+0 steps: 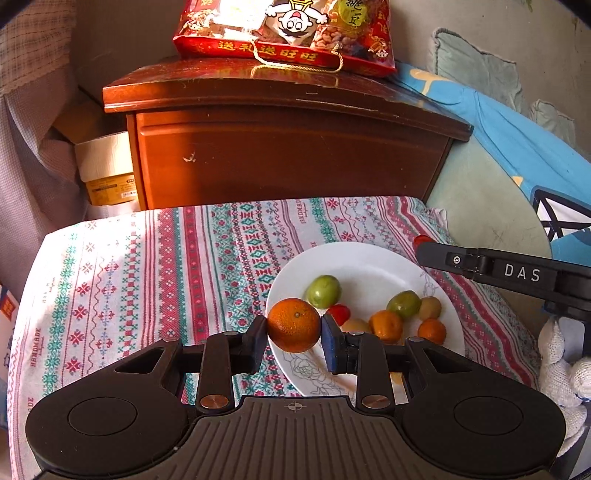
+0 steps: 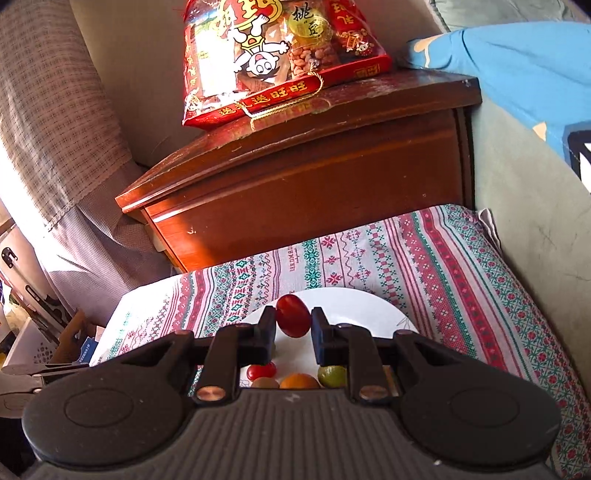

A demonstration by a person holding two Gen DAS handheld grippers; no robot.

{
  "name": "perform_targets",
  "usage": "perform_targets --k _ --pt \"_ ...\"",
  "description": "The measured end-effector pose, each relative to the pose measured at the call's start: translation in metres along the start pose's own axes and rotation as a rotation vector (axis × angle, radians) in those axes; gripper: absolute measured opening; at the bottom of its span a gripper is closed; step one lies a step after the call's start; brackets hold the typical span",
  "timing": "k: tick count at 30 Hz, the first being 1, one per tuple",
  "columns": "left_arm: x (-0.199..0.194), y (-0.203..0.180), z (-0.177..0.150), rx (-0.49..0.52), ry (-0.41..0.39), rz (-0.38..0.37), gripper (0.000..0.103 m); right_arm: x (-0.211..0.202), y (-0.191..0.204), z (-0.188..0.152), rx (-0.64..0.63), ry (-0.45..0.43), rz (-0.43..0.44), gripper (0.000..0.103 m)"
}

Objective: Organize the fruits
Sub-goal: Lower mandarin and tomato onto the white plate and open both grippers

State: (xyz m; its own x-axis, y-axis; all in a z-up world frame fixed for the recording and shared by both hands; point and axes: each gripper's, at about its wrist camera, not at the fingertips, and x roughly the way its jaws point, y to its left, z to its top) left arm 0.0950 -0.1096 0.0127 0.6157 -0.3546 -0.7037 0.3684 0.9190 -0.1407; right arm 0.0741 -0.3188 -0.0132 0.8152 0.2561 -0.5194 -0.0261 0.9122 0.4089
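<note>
A white plate [image 1: 369,266] lies on a patterned tablecloth [image 1: 147,277] and holds several small fruits: green ones [image 1: 323,291], oranges [image 1: 386,325] and a red tomato [image 1: 340,313]. My left gripper [image 1: 294,328] is shut on an orange [image 1: 294,325] and holds it over the plate's left edge. My right gripper [image 2: 293,325] is shut on a red cherry tomato [image 2: 293,315] above the plate [image 2: 362,306]. Its arm shows in the left wrist view [image 1: 517,273], reaching in over the plate's right side. Under it lie a tomato [image 2: 261,371], an orange [image 2: 299,381] and a green fruit [image 2: 331,374].
A brown wooden nightstand [image 1: 288,155] stands right behind the table, with a red snack bag [image 1: 288,33] on top. A blue and green bed cover [image 1: 517,147] is to the right. Curtain cloth [image 1: 33,129] and boxes [image 1: 107,170] are to the left.
</note>
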Motion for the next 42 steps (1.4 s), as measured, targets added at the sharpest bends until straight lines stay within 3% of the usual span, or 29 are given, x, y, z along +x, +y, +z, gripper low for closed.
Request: perform_targets --k 12,23,27,31,34,37,42 --pt "0.025 -0.007 -0.005 0.007 0.085 -0.017 0.028 0.028 -0.006 -0.006 0.035 0.061 -0.006 0.021" --pt "0.030 -0.011 -0.004 -0.004 0.090 -0.026 0.031 0.027 -0.013 -0.003 0.083 0.061 -0.021 0.024" --pt "0.024 -0.011 0.001 -0.007 0.068 -0.013 0.047 0.020 -0.013 0.001 0.078 0.049 -0.042 0.026" --pt "0.019 -0.012 0.006 -0.015 0.069 0.000 0.057 0.011 -0.011 0.005 0.074 0.041 -0.085 0.033" --pt "0.014 -0.013 0.006 -0.013 0.073 0.018 0.059 0.001 -0.005 0.006 0.055 0.033 -0.119 0.034" --pt "0.009 -0.015 0.005 -0.012 0.076 0.031 0.062 -0.009 0.002 0.006 0.034 0.029 -0.162 0.045" --pt "-0.005 -0.015 0.006 -0.029 0.078 0.042 0.067 -0.023 0.006 0.002 0.045 0.050 -0.237 0.051"
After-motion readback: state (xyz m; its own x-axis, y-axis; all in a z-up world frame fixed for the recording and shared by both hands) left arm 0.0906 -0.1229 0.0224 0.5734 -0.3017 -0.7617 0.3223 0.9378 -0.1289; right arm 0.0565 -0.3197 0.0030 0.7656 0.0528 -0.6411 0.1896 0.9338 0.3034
